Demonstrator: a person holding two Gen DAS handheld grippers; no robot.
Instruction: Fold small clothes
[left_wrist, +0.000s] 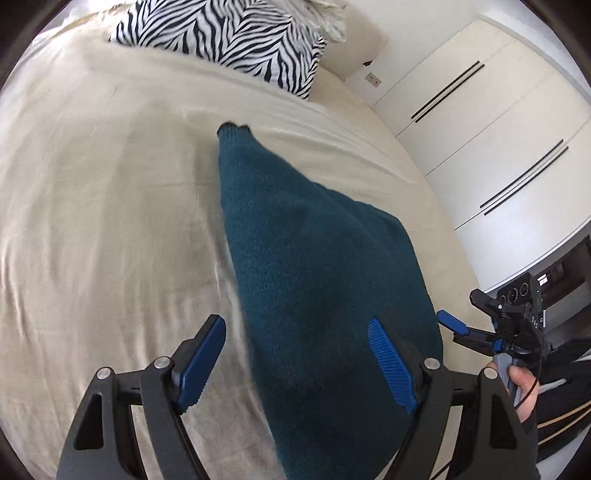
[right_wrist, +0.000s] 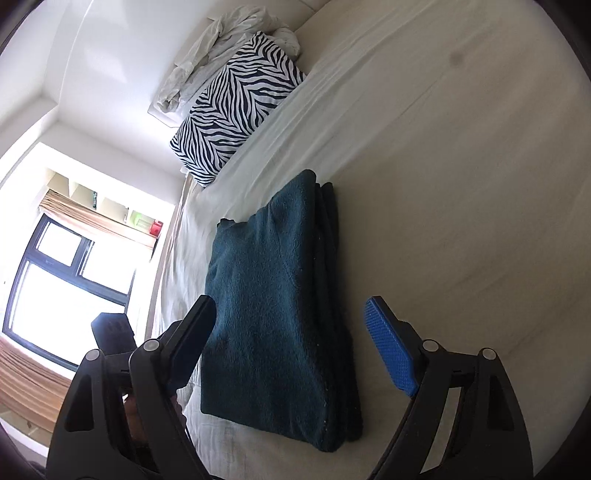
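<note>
A dark teal knitted sweater (left_wrist: 306, 266) lies folded in layers on the beige bed sheet (left_wrist: 110, 221); it also shows in the right wrist view (right_wrist: 273, 306) as a stacked rectangle. My left gripper (left_wrist: 299, 365) is open and empty, its blue pads spread just above the sweater's near end. My right gripper (right_wrist: 291, 339) is open and empty, hovering over the sweater's near edge. The right gripper also shows in the left wrist view (left_wrist: 476, 321) at the right, beside the sweater, held by a hand.
A zebra-print pillow (left_wrist: 236, 37) lies at the head of the bed, also in the right wrist view (right_wrist: 236, 110), with crumpled white bedding (right_wrist: 221, 48) behind it. White wardrobe doors (left_wrist: 498, 129) stand to the right. A window (right_wrist: 62, 288) is beyond the bed's far edge.
</note>
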